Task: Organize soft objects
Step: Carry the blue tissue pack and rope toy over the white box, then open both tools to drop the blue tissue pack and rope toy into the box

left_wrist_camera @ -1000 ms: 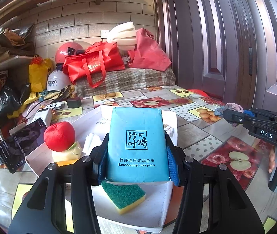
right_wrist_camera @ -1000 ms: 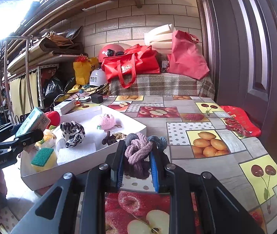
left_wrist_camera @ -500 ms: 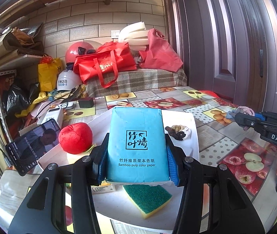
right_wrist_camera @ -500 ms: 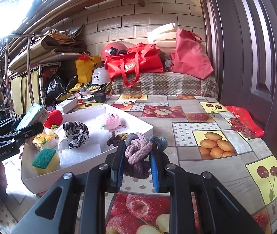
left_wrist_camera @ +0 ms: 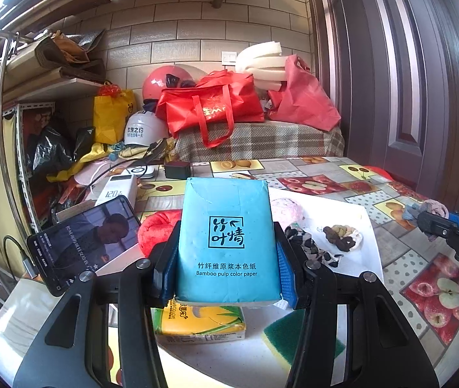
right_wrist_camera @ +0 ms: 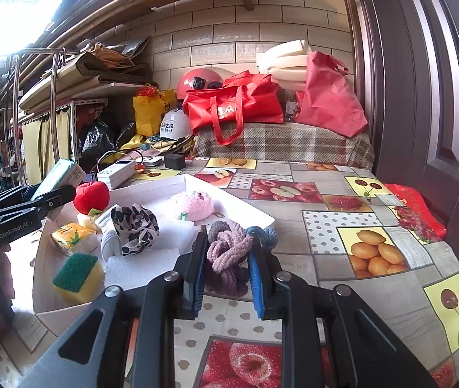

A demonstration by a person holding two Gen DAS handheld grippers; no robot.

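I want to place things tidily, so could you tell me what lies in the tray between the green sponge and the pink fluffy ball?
In the right wrist view, the leopard-print cloth lies between the green sponge and the pink fluffy ball.

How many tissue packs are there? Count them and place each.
2: the blue tissue pack clamped in the left gripper, the yellow tissue pack lying in the white box. More may be hidden.

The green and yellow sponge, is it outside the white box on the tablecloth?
No, the sponge lies inside the white box, near its front corner.
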